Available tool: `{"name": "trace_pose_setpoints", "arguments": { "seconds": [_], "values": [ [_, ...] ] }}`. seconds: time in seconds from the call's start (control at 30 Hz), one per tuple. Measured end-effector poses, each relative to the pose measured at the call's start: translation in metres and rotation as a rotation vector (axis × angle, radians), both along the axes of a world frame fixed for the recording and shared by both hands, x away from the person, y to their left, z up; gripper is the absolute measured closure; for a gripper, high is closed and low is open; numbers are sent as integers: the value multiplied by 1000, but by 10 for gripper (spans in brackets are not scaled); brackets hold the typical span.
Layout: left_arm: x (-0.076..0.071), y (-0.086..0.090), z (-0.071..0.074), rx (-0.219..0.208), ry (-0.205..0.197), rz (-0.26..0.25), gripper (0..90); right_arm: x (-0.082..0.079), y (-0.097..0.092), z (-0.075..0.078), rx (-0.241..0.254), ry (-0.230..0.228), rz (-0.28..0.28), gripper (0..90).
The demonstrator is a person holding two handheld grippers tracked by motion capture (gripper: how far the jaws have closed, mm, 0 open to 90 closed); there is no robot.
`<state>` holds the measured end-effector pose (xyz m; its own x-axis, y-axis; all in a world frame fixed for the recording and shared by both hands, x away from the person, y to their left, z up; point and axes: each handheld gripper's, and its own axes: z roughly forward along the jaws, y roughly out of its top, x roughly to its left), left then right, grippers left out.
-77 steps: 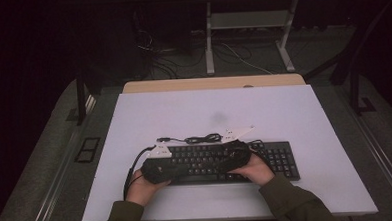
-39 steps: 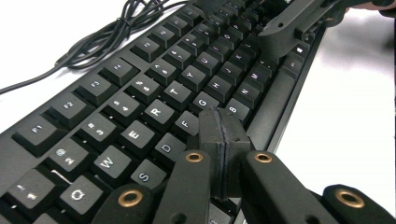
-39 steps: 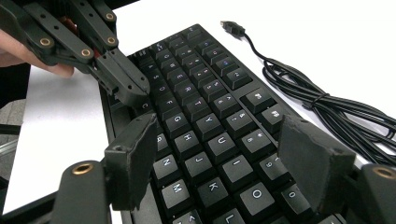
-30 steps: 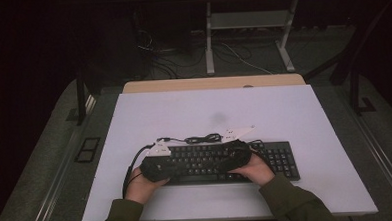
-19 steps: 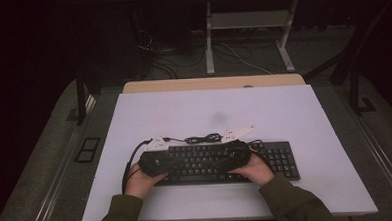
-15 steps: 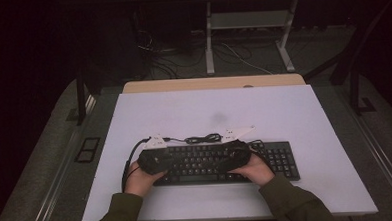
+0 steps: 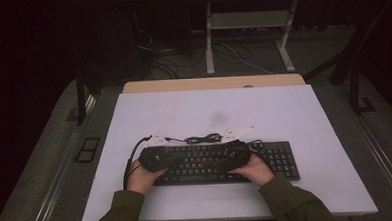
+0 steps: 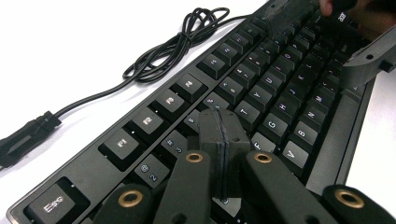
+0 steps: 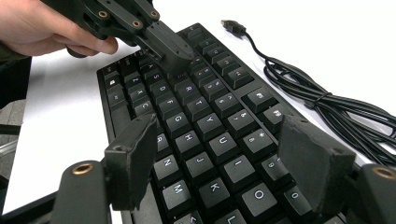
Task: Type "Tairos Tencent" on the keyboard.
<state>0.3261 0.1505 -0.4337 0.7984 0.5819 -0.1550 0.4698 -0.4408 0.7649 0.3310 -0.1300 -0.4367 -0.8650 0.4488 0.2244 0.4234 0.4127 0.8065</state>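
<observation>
A black keyboard [image 7: 281, 162] lies near the front of the white table, with its black cable [image 7: 202, 138] coiled just behind it. My left gripper [image 7: 168, 159] is shut with nothing in it. Its joined tips [image 8: 219, 122] are low over the upper-left letter keys of the keyboard [image 8: 271, 88]. In the right gripper view that left gripper [image 9: 173, 58] comes in from the top, tips down at the keys. My right gripper [image 7: 227, 158] is open, its pads [image 9: 133, 156] wide apart above the middle letter keys [image 9: 210, 135], holding nothing.
The cable [image 9: 327, 105] ends in a USB plug [image 9: 232, 25] lying loose on the table [image 7: 209, 105]. A pale wooden strip [image 7: 213, 83] borders the table's far edge. Dark floor, cables and a white stand [image 7: 248, 23] lie beyond.
My left gripper has shifted slightly toward the far side of the keyboard. The right gripper, keyboard and cable have not moved.
</observation>
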Motion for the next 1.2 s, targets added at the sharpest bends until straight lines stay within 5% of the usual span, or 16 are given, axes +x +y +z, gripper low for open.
{"name": "trace_pose_setpoints", "arguments": {
  "seconds": [0.57,1.2],
  "values": [
    [1,-1,-6,-6,24,-9,893,0,0,0,-1,1,-1,283],
    [-1,0,0,-13,6,-4,892,0,-1,1,1,0,-3,284]
  ]
}}
